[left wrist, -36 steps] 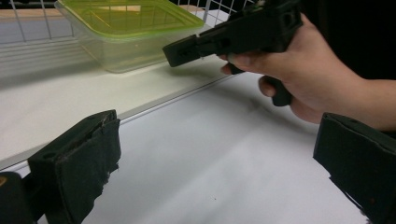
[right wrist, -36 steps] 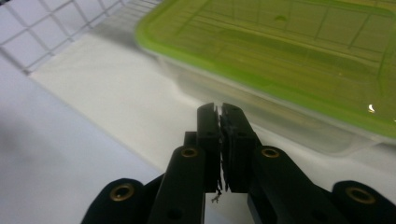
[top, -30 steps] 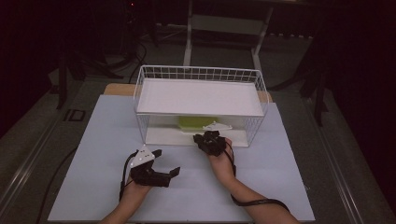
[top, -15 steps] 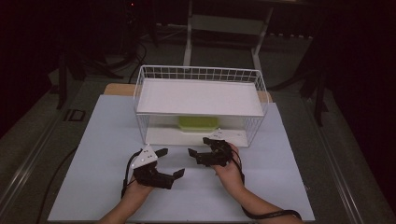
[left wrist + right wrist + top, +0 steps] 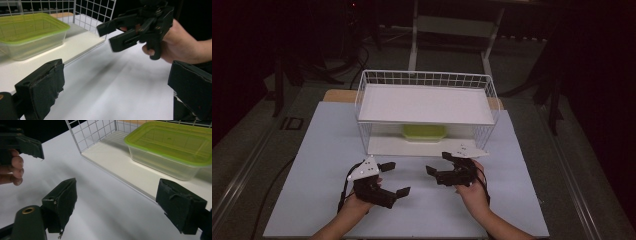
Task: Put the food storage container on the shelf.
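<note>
green-lidded clear container (image 5: 424,133), white wire rack (image 5: 426,105)

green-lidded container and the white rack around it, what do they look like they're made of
The container looks like clear, slightly cloudy plastic: you see through its walls. Its lid seems glossy translucent lime-green plastic with moulded ridges. The rack looks like thin metal wire coated white, welded in a square grid. Its lower shelf is a smooth matt white board, perhaps laminate or plastic.
</note>
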Action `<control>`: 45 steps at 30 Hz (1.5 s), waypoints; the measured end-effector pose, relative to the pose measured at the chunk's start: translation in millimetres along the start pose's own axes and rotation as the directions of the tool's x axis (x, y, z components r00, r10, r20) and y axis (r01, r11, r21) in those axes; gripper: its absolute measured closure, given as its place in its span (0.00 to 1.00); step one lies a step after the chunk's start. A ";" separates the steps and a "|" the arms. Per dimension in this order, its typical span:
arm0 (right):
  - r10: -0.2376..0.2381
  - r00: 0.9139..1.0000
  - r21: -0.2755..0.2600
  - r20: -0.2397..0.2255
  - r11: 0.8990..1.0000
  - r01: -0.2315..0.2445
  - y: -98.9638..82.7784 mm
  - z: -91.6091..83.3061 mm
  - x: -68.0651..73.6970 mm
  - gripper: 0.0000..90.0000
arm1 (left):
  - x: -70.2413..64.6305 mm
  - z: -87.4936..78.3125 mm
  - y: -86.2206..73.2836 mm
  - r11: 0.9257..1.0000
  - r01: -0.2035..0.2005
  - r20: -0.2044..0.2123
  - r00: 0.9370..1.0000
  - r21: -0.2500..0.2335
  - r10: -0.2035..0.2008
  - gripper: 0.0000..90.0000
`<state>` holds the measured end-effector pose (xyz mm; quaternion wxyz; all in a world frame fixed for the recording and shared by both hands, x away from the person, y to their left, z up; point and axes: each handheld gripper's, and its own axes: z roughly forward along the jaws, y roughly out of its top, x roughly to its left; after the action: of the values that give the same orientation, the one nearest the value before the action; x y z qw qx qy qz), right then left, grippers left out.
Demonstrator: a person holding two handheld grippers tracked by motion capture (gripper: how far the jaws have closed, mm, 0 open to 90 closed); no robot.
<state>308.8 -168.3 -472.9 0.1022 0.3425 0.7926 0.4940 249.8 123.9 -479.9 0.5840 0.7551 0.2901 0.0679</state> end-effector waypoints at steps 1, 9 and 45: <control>-0.006 1.000 -0.003 -0.003 1.000 0.006 -2.6 -7.2 0.6 0.19 | -1.6 -3.5 0.4 1.000 -0.004 0.001 1.000 0.001 0.004 0.02; -0.018 1.000 -0.020 0.010 1.000 0.018 -12.0 -31.4 1.8 0.19 | -1.7 -21.1 0.4 1.000 -0.012 -0.017 1.000 -0.014 0.011 0.02; 0.020 0.999 -0.061 0.050 0.998 -0.017 -55.2 -96.8 -27.4 0.19 | 9.3 -52.7 -33.7 1.000 0.014 -0.078 0.997 0.000 -0.014 0.02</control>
<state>256.4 -270.2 -477.3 0.1280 0.3587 0.7713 0.5099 222.1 178.1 -496.9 0.5724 0.7500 0.3179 0.0934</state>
